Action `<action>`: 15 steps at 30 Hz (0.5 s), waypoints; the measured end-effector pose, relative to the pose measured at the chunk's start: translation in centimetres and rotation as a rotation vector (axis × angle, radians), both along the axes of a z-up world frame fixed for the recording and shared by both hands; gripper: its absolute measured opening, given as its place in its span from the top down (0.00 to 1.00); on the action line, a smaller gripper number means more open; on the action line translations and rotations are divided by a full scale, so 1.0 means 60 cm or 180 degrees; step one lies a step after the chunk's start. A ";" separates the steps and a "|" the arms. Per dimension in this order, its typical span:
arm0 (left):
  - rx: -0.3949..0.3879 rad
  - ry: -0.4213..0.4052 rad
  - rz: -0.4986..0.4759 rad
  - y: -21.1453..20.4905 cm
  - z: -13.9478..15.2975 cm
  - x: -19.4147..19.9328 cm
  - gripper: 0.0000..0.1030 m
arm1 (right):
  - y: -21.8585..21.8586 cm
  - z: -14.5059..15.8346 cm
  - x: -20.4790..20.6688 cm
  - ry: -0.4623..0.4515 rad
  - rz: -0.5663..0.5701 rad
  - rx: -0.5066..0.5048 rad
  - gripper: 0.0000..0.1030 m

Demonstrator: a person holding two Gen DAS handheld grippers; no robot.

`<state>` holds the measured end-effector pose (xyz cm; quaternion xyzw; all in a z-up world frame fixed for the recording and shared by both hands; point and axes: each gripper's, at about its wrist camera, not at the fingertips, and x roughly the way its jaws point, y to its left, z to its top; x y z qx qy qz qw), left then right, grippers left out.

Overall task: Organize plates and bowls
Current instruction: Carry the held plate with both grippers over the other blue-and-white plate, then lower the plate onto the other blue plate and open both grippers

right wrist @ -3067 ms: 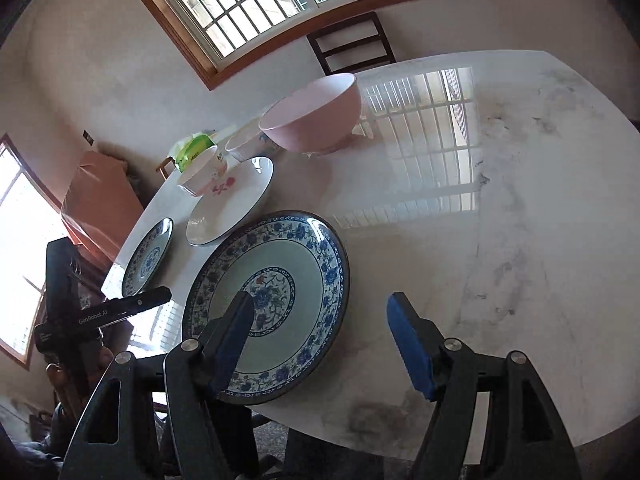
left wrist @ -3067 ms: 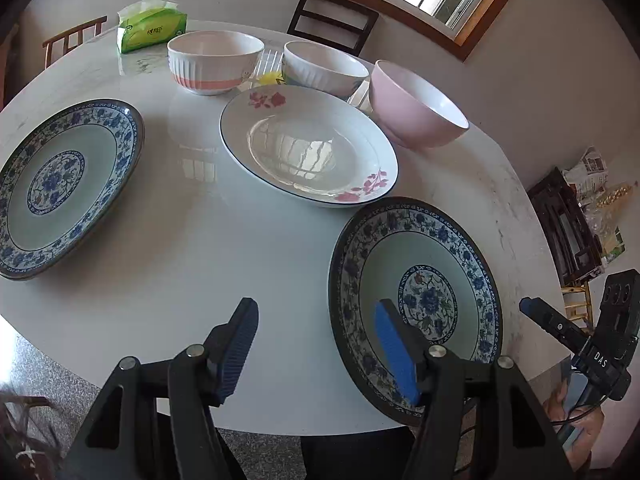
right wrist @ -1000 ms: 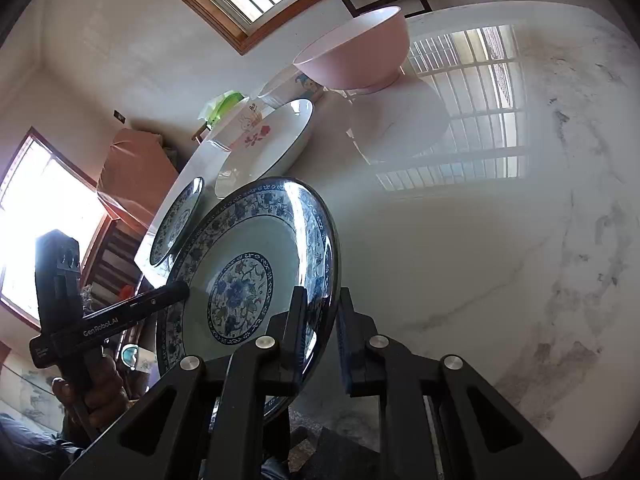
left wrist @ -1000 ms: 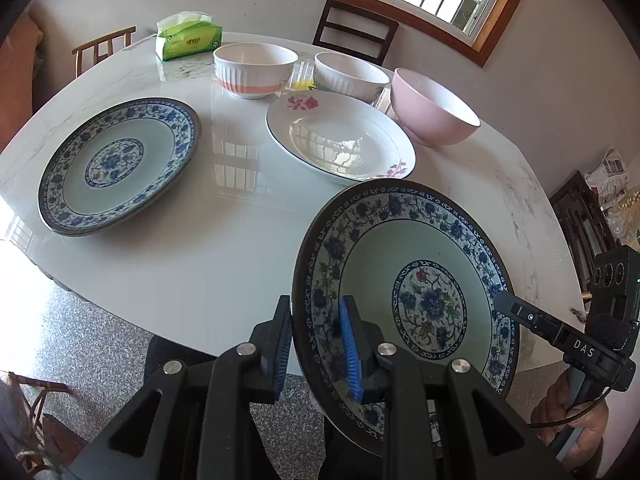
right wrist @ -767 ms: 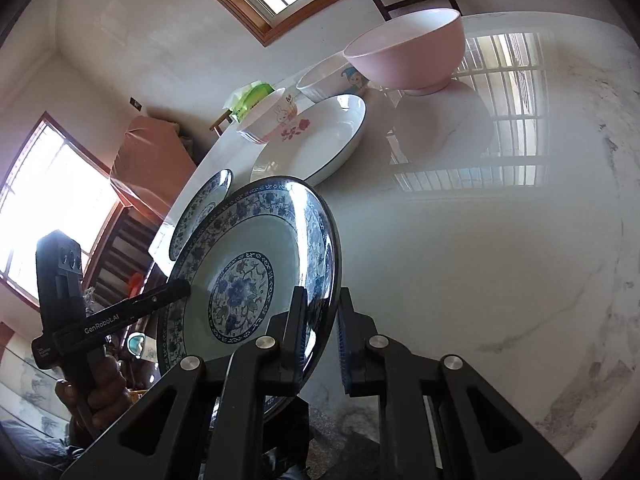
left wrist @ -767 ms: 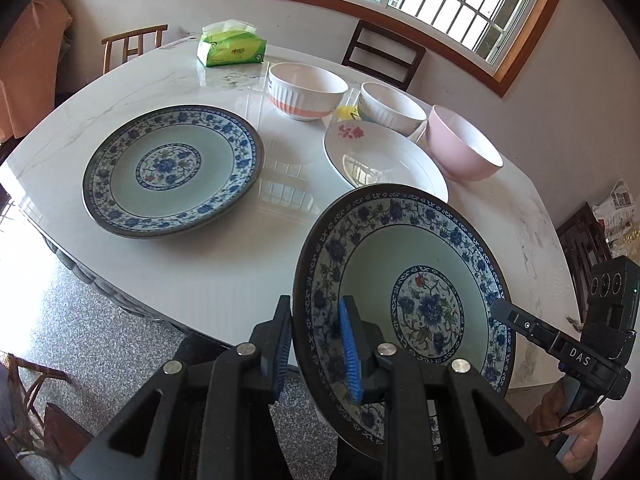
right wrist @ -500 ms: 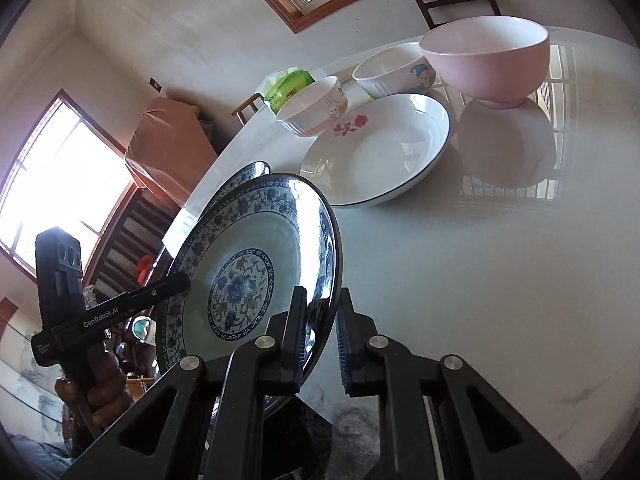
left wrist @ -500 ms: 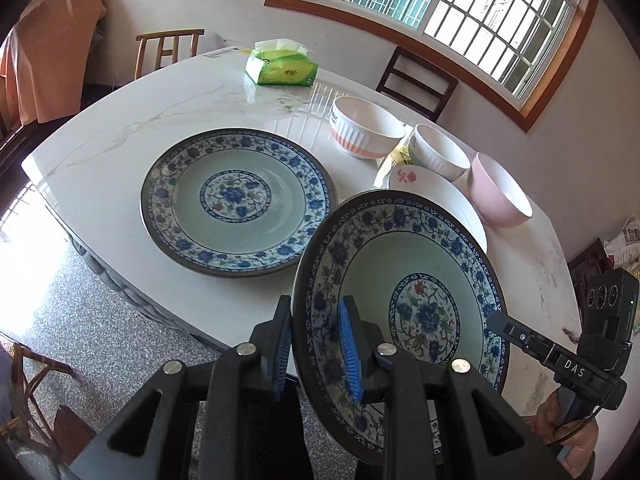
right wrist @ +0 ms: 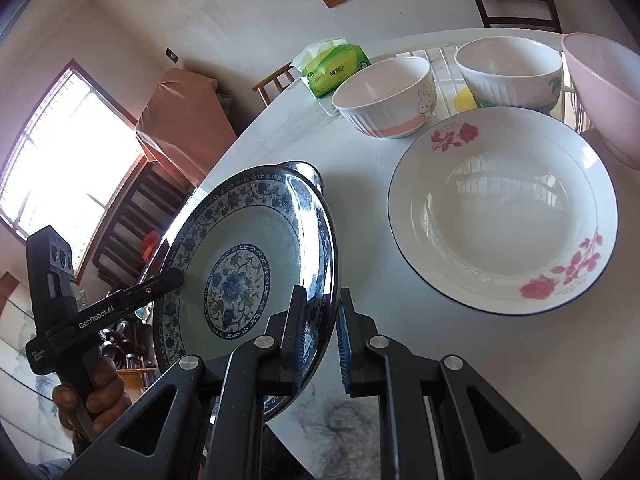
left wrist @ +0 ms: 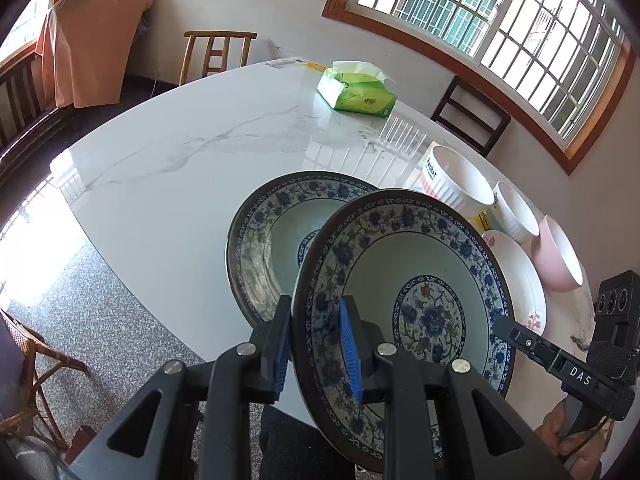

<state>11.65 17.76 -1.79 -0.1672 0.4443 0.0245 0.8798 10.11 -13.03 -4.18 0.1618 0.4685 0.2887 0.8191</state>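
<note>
Both grippers pinch one blue plate (left wrist: 404, 280): left gripper (left wrist: 316, 344), right gripper (right wrist: 320, 332). It hangs tilted above a matching plate (left wrist: 264, 240) on the table (left wrist: 180, 184)

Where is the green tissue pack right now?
Left wrist view: the green tissue pack lies at the marble table's far edge, beyond the rabbit bowl.

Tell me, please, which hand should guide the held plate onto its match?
Probably left: the left gripper clamps the held plate beside the matching plate; the right gripper holds its far rim.
</note>
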 end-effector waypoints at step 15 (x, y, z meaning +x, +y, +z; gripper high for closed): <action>0.0022 0.0056 0.0214 0.062 -0.028 0.076 0.77 | 0.086 -0.006 0.070 -0.0041 0.0109 -0.0224 0.85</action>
